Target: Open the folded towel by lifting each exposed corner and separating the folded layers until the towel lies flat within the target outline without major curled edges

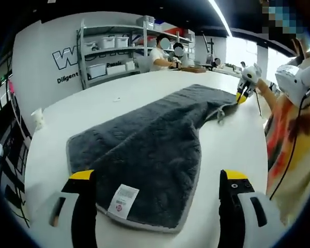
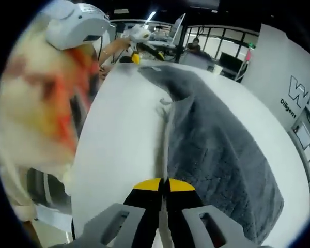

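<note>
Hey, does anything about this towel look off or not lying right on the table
Yes. The grey towel isn't flat: its far end by the right gripper narrows and bunches, and a small loop of edging sticks out from the long edge.

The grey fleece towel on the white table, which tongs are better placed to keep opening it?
Right, probably. The right tongs are shut on the grey fleece towel edge, while the left tongs hang open over its labelled end.

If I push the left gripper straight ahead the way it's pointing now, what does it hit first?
Most likely the grey towel. The left gripper is open, its jaws straddling the towel's near edge where the white label sits, so going forward runs it into or over the cloth. Its height above the table is unclear.
</note>
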{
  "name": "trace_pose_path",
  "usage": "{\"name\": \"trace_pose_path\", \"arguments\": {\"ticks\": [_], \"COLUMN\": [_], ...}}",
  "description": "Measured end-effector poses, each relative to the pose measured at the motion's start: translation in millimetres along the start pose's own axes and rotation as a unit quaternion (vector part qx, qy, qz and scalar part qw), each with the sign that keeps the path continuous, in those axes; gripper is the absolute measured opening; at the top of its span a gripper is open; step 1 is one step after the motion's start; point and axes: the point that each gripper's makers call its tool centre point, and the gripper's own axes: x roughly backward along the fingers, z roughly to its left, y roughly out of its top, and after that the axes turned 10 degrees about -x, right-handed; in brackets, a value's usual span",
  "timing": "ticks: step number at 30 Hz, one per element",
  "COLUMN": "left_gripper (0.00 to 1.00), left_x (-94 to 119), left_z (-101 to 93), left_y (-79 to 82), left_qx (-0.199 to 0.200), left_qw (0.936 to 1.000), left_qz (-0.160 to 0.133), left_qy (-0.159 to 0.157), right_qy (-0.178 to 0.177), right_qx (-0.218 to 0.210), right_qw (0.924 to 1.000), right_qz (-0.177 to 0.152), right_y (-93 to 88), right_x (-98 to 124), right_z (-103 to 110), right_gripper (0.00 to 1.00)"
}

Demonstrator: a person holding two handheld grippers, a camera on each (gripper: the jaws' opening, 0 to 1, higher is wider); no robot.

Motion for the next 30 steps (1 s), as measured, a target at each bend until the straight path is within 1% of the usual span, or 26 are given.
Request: {"name": "trace_pose_path", "arguments": {"ticks": [5, 10, 13, 19, 22, 24, 25, 26, 28, 30], "left_gripper": [0.96, 0.96, 0.96, 0.96, 0.96, 0.96, 0.96, 0.96, 0.96, 0.96], "left_x": [1, 1, 1, 2, 1, 0, -1, -2, -4, -7], "left_z": [1.4, -0.4, -0.2, 6.8, 6.9, 6.5, 6.2, 6.2, 5.4, 3.3], "left_y": [-0.6, 0.2, 0.7, 2.3, 3.5, 3.8, 4.1, 4.2, 4.6, 4.5], "left_qx": [0.006, 0.004, 0.004, 0.009, 0.013, 0.014, 0.015, 0.016, 0.018, 0.018], "left_qw": [1.0, 1.0, 1.0, 0.9998, 0.9997, 0.9997, 0.9997, 0.9997, 0.9996, 0.9997], "left_qz": [-0.003, -0.005, -0.006, -0.013, -0.018, -0.018, -0.018, -0.018, -0.019, -0.018], "left_qy": [0.002, -0.001, 0.0, 0.014, 0.012, 0.012, 0.011, 0.01, 0.007, 0.003], "right_qy": [0.016, 0.021, 0.018, 0.011, 0.0, -0.002, -0.003, -0.01, -0.01, -0.013], "right_qx": [-0.009, -0.009, -0.004, 0.01, 0.004, -0.006, -0.016, -0.03, -0.044, -0.053], "right_qw": [0.9997, 0.9996, 0.9997, 0.9998, 0.9999, 0.9999, 0.9999, 0.9995, 0.9988, 0.9983], "right_qz": [0.017, 0.019, 0.017, 0.014, 0.012, 0.008, 0.003, -0.009, -0.017, -0.022], "right_y": [-12.1, -15.9, -17.5, -16.7, -17.6, -18.7, -19.0, -16.9, -16.0, -16.5], "right_x": [-1, -1, -4, -3, -3, -2, -1, 0, 1, 2], "right_z": [6, 9, 9, 9, 5, 5, 5, 2, 1, 0], "right_gripper": [0.0, 0.0, 0.0, 0.0, 0.08, 0.08, 0.1, 0.15, 0.25, 0.46]}}
